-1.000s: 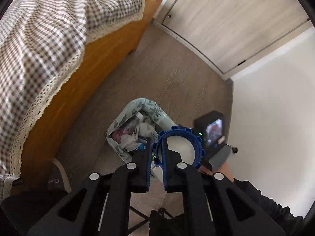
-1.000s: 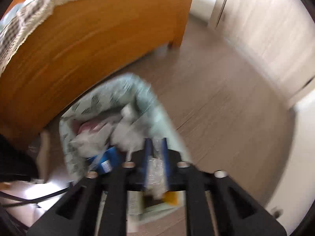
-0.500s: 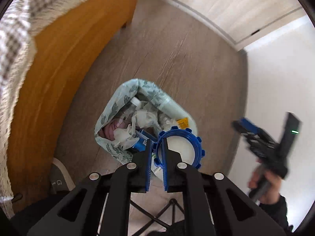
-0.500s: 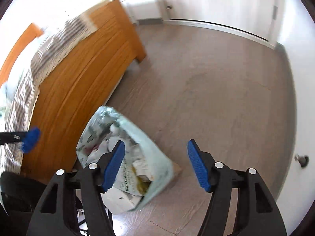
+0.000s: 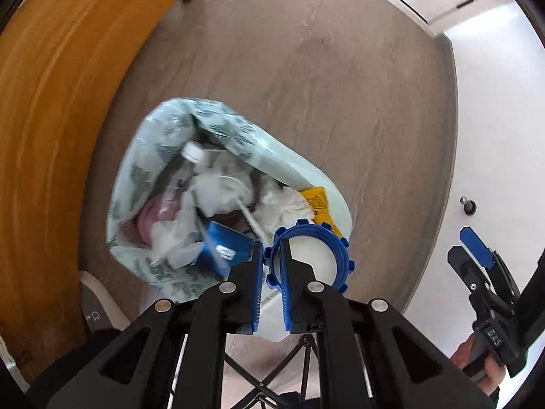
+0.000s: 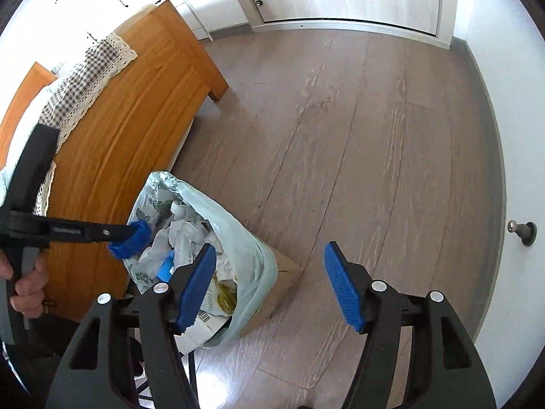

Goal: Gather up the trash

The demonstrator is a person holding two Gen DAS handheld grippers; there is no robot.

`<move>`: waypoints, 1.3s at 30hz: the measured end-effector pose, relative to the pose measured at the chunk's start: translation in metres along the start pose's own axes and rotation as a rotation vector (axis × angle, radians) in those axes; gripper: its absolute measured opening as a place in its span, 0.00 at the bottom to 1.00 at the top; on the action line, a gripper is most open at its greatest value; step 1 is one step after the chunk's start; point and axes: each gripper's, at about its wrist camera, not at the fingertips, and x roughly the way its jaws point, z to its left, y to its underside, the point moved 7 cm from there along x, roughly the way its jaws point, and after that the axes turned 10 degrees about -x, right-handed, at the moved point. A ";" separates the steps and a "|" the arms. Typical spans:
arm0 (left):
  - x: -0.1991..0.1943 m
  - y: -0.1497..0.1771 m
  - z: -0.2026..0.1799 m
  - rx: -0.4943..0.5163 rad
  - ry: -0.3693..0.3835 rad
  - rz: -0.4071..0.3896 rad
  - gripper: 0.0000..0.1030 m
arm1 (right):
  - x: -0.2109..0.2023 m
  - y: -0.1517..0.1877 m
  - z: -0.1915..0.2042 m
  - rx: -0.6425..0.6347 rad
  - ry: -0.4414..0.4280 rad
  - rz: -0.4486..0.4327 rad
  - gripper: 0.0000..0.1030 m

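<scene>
A pale green patterned trash bag (image 5: pixel 160 143) stands open on the floor beside the bed, full of crumpled tissues, a plastic bottle, a blue carton (image 5: pixel 224 248) and other scraps. My left gripper (image 5: pixel 271 252) points almost straight down and is shut on the rim of a blue ridged lid (image 5: pixel 340 252) with a white inside, just over the bag's near edge. In the right wrist view the left gripper (image 6: pixel 127 231) holds the lid (image 6: pixel 131 240) above the bag's (image 6: pixel 245 238) left rim. My right gripper (image 6: pixel 269 248) is open and empty, to the right of the bag's mouth.
A wooden bed frame (image 6: pixel 129 119) with a checked bedspread (image 6: pixel 92 64) runs along the left. A door stopper (image 6: pixel 521 233) sticks out of the white wall on the right. A slipper (image 5: pixel 98 306) lies by the bag. Black stand legs (image 5: pixel 265 368) cross below.
My left gripper has come down close to the bag with the lid. The right gripper, earlier shut on a clear wrapper over the bag, has opened, let it go and swung away to the right.
</scene>
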 end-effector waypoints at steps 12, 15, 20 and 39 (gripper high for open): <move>0.010 0.002 0.007 -0.064 -0.027 -0.022 0.56 | 0.008 0.008 0.005 -0.018 0.006 0.042 0.62; 0.001 0.006 0.009 -0.045 -0.030 -0.027 0.56 | 0.009 0.007 0.019 -0.058 -0.002 0.050 0.62; -0.022 0.014 0.015 -0.038 -0.033 -0.035 0.56 | 0.005 0.005 0.037 -0.102 -0.007 0.063 0.62; -0.270 0.060 0.107 -0.093 0.006 -0.521 0.74 | -0.102 -0.088 0.171 -0.441 0.028 -0.153 0.66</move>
